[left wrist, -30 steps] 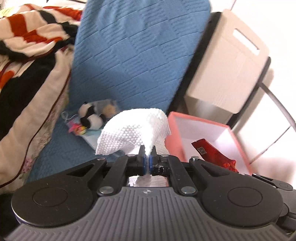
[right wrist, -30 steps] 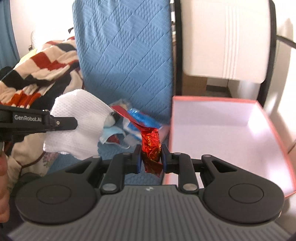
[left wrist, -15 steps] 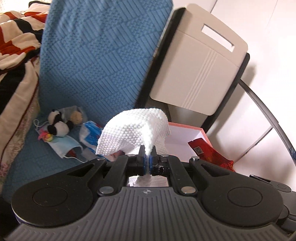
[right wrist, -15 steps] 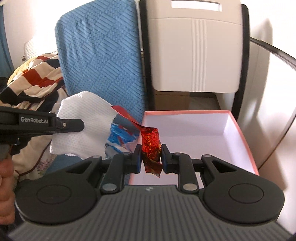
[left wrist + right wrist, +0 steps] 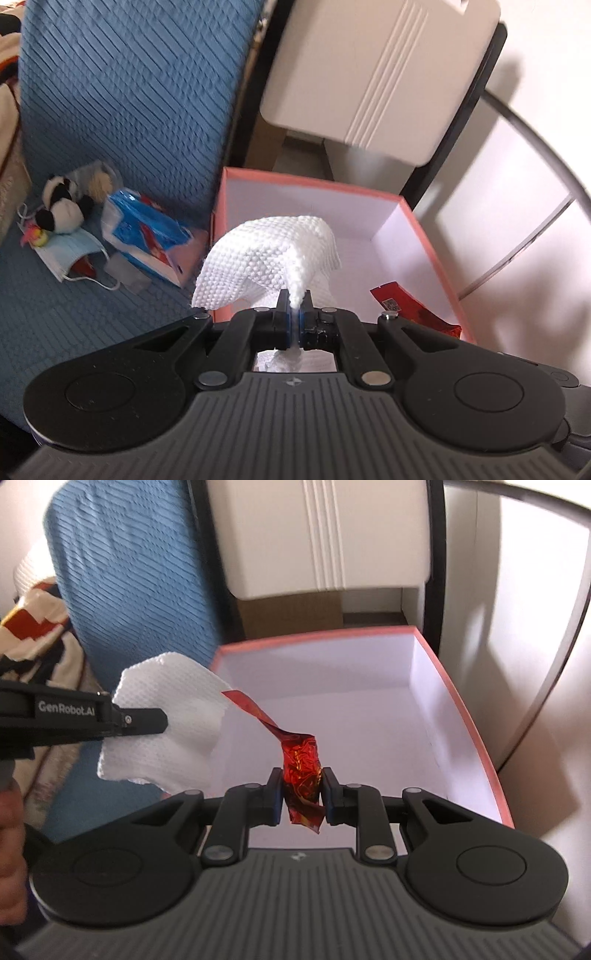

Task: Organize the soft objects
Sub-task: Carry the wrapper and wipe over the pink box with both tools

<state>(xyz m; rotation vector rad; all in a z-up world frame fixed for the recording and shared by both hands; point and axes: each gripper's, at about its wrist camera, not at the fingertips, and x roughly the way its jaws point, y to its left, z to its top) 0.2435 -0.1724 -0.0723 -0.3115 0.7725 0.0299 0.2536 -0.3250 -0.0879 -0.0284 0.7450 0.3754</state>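
Left wrist view: left tongs (image 5: 295,314) clamped on a pinched fold of a white tissue (image 5: 269,258), which fans out limp above the near-left corner of the box (image 5: 436,236). Box: pink rim, white inside, nothing lying in it. Right wrist view: right tongs (image 5: 301,794) clamped on a crumpled red wrapper (image 5: 301,768), its twisted tail rising toward 11 o'clock over the box interior.

Left pile, 9 o'clock, on the blue cushion (image 5: 74,295): panda toy (image 5: 61,212), tissue pack (image 5: 144,232), face mask (image 5: 70,258).

Handling, as judged: tissue very light, soft, tears easily; a pinched fold suffices. Wrapper light, crinkly, slick foil; best held across its bunched middle. Both should drop freely on release.
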